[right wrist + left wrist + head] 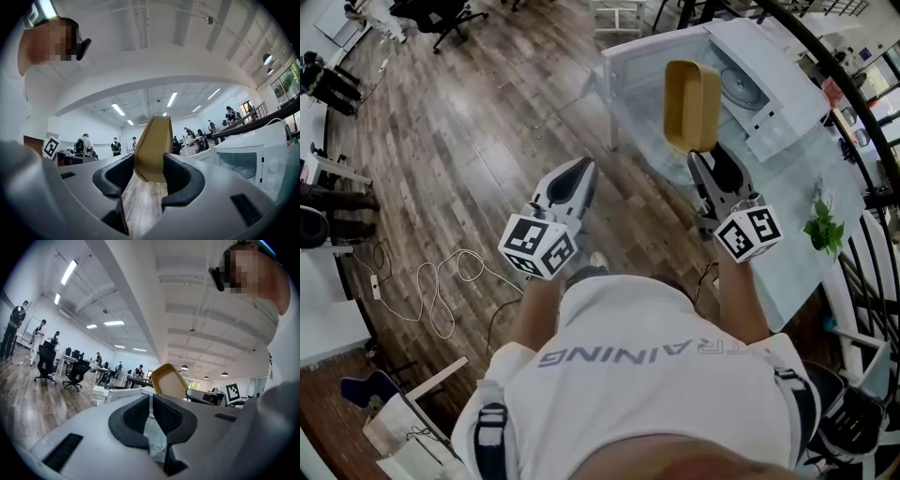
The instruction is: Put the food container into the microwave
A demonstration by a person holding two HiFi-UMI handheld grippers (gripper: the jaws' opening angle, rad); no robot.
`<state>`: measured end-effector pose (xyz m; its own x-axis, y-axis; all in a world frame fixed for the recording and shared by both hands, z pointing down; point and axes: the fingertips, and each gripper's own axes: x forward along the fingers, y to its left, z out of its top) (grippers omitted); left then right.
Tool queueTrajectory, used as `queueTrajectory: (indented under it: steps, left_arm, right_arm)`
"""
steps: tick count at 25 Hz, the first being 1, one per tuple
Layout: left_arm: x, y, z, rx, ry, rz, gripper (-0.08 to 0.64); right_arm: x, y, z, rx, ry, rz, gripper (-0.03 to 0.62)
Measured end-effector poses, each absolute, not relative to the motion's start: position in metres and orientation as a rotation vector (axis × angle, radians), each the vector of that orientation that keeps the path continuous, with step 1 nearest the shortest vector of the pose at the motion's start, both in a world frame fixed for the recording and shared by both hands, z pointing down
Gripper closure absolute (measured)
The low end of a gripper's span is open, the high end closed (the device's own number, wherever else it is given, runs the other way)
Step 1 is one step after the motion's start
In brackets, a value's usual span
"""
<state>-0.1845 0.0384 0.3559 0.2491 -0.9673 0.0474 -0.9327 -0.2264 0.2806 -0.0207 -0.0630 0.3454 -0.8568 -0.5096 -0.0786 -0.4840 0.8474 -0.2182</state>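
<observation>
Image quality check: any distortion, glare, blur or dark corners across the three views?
Head view: strong fisheye, floor planks bow, corners dark, container sharp. Left gripper view: round black vignette, ceiling strip lights blown out. Right gripper view: same vignette, container in the right hand-held gripper crisp, microwave stretched at the right edge.

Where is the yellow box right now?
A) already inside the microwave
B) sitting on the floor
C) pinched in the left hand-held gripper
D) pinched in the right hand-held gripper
D: the right hand-held gripper is shut on the yellow box, holding it on edge in the air, outside the open microwave.
</observation>
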Motion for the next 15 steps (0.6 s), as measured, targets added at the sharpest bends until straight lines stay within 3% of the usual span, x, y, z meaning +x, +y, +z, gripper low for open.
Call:
queueTrajectory:
  steps: [15]
  left_arm:
    - [-0.237, -0.002, 0.376, 2.364, -1.569, -0.188, 0.511]
  right_arm:
    - [-0.063, -0.073, 0.369, -0.998, 2.821, -0.321, 0.382]
